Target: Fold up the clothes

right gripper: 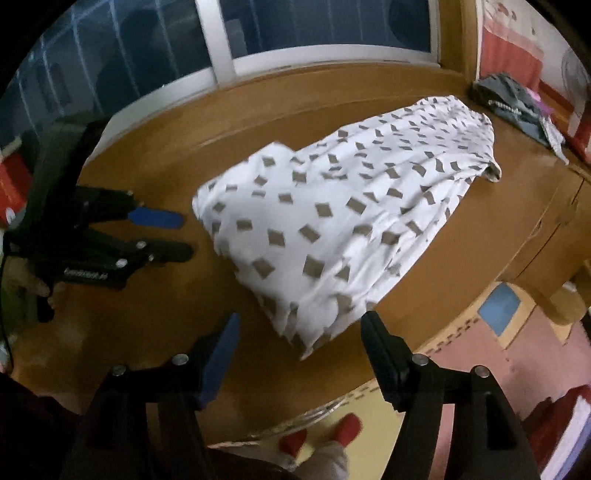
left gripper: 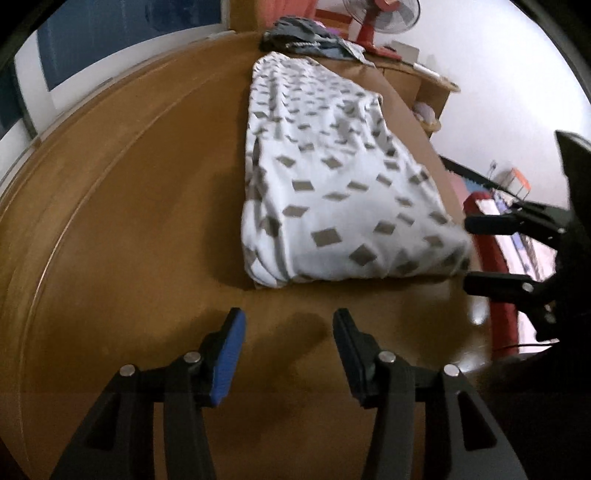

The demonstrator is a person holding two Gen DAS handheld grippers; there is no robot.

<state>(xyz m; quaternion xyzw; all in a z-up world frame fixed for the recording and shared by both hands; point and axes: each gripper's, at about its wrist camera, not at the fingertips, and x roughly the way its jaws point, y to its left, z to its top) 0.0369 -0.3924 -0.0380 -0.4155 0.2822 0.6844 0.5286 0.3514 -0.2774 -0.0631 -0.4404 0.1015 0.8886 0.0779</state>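
Item: white cloth garment with grey diamond print [left gripper: 343, 177], folded lengthwise, lying on the brown wooden surface [left gripper: 140, 192]. Judged light, limp, prone to slide; take it at the near corners. Your left gripper [left gripper: 286, 354] and right gripper [right gripper: 299, 354]: jaws apart, empty. Room: window, red fan [left gripper: 376, 22], dark clothes pile [left gripper: 303, 37].

The brown worktop [left gripper: 129, 206] has a smooth, slightly shiny top. Behind it is a window [right gripper: 317, 33] with a white frame and dark glass. A red fan [left gripper: 373, 22] stands past the far end of the worktop. The floor [right gripper: 454, 365] below has pink and yellow mats, with one blue square [right gripper: 500, 308] among them.
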